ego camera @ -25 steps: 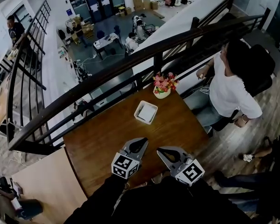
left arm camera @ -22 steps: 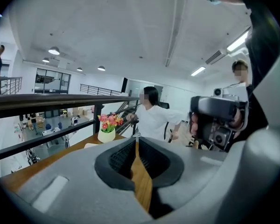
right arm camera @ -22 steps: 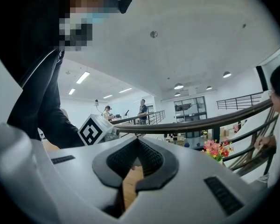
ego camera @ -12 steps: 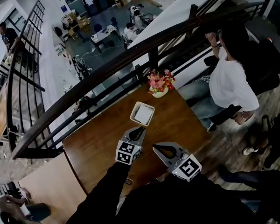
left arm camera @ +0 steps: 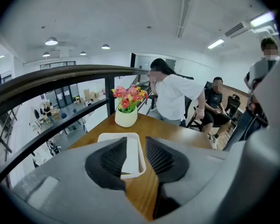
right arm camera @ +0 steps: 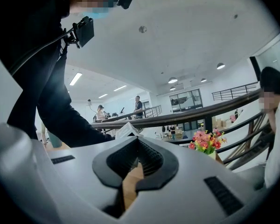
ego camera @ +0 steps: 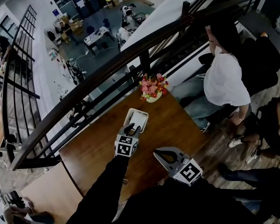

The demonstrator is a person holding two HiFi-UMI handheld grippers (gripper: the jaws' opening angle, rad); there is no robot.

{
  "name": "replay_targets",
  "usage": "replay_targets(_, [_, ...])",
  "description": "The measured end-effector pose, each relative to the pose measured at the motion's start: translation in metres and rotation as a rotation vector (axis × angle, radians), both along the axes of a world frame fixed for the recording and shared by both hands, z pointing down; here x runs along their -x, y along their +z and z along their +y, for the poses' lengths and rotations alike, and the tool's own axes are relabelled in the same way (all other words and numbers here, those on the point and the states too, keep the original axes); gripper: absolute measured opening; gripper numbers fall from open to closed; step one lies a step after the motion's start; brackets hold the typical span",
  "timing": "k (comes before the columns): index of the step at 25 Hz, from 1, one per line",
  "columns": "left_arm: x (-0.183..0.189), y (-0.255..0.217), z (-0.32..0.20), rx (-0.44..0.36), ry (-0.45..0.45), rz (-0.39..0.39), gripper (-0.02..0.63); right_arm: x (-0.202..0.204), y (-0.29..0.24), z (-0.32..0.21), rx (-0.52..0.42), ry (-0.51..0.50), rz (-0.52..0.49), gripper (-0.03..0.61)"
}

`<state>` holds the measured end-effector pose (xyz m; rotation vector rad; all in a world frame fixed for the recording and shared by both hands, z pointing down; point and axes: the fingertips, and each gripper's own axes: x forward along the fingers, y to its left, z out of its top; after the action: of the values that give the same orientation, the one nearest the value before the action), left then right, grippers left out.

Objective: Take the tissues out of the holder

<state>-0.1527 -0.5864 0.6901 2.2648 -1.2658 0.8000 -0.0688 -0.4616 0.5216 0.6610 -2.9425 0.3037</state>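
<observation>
A white rectangular tissue holder [ego camera: 137, 117] lies flat on the brown wooden table [ego camera: 170, 125], near the far edge. In the left gripper view white tissue [left arm camera: 132, 149] shows inside the holder's rim [left arm camera: 113, 136]. My left gripper [ego camera: 130, 129] hangs at the holder's near end with its jaws opening. A narrow gap shows between its pads [left arm camera: 113, 158], and they press on nothing. My right gripper [ego camera: 158, 153] stays back over the table's near part, shut and empty. Its tips [right arm camera: 137, 142] meet.
A white pot of pink and red flowers [ego camera: 151, 88] stands just beyond the holder at the table's far edge. A dark curved railing [ego camera: 107, 69] runs behind the table. A person in a white shirt [ego camera: 226, 80] sits close to the table's right side.
My left gripper has reached forward from the table's near part up to the holder, and its jaws have parted slightly. The right gripper has barely moved.
</observation>
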Motion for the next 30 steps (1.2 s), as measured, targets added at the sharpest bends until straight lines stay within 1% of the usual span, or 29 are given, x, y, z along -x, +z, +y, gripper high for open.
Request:
replay_targets(1, [0.001,0.007,-0.004,0.016,-0.004,-0.009,0.107,-0.002,0.001,-0.001,0.002,0.004,0.002,0.005])
replay_targets(4, [0.004,0.03,-0.015,0.068,-0.008,-0.041,0.162,-0.008,0.005,-0.006,0.022,0.026,0.001,0.005])
replay_targets(6, [0.007,0.046,-0.019,0.099,-0.009,-0.065,0.216,-0.011,0.008,-0.006,0.033,0.037,0.0,0.005])
replay_targets(7, [0.008,0.052,-0.02,0.112,-0.01,-0.074,0.231,-0.014,0.009,-0.006,0.04,0.043,-0.001,0.005])
replay_targets(9, [0.008,0.061,-0.025,0.135,-0.013,-0.09,0.232,-0.019,0.011,-0.008,0.051,0.055,-0.006,0.005])
replay_targets(12, [0.011,0.075,-0.031,0.178,-0.025,-0.101,0.301,-0.023,0.015,-0.012,0.053,0.068,-0.009,0.005])
replay_targets(14, [0.014,0.083,-0.033,0.199,-0.032,-0.109,0.314,-0.025,0.019,-0.012,0.065,0.081,-0.008,0.005])
replay_targets(22, [0.016,0.099,-0.038,0.242,-0.015,-0.157,0.313,-0.04,0.03,-0.019,0.095,0.119,0.0,0.005])
replay_targets(27, [0.022,0.103,-0.032,0.262,0.001,-0.174,0.314,-0.035,0.032,-0.014,0.092,0.127,0.002,0.005])
replay_targets(30, [0.022,0.107,-0.035,0.267,0.005,-0.181,0.314,-0.036,0.036,-0.016,0.117,0.141,-0.003,0.005])
